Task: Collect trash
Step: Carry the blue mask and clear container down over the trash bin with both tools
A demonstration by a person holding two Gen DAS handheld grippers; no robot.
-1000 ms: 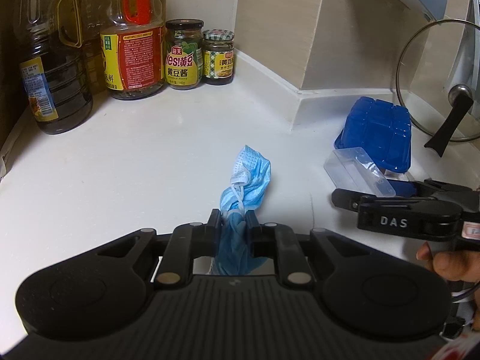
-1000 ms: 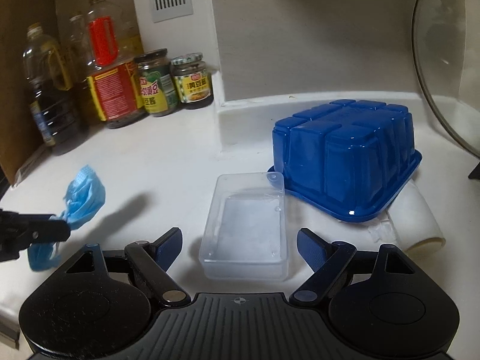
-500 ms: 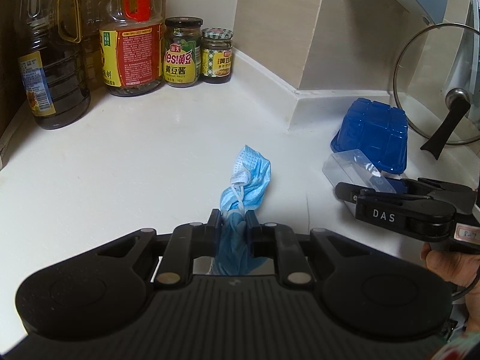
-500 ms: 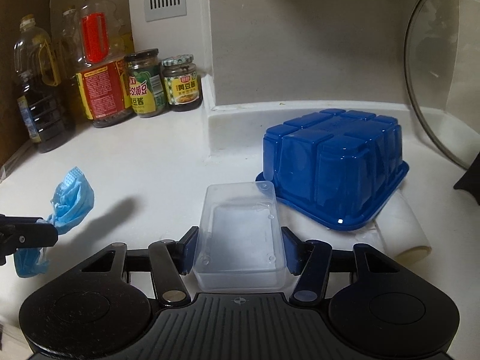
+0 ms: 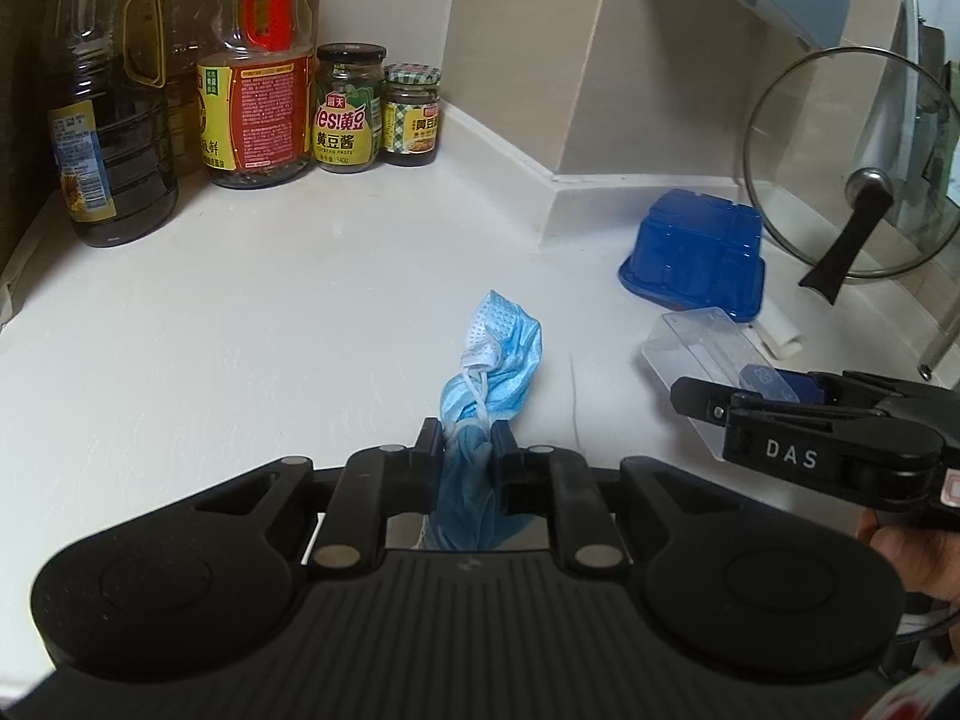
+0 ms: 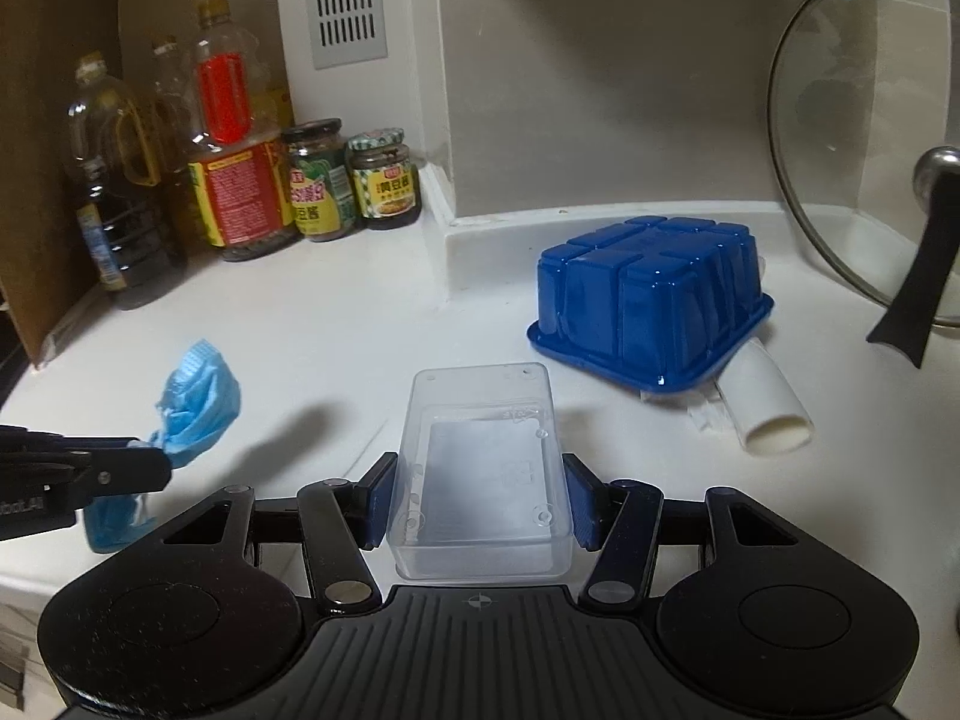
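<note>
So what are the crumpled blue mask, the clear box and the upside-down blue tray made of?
Crumpled blue mask: soft, matte nonwoven fabric, judging by its limp folds and white ear loops. Clear box: rigid, see-through plastic; the counter shows through its walls. Upside-down blue tray: glossy moulded plastic, probably thin, with bright highlights on its ribbed compartments.

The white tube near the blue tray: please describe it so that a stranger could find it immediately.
Start at the glass pot lid leaning against the wall. Below it, an upturned blue tray sits on the white counter. The white tube pokes out from under the tray's edge, lying flat; it is the only round, open-ended piece there.
</note>
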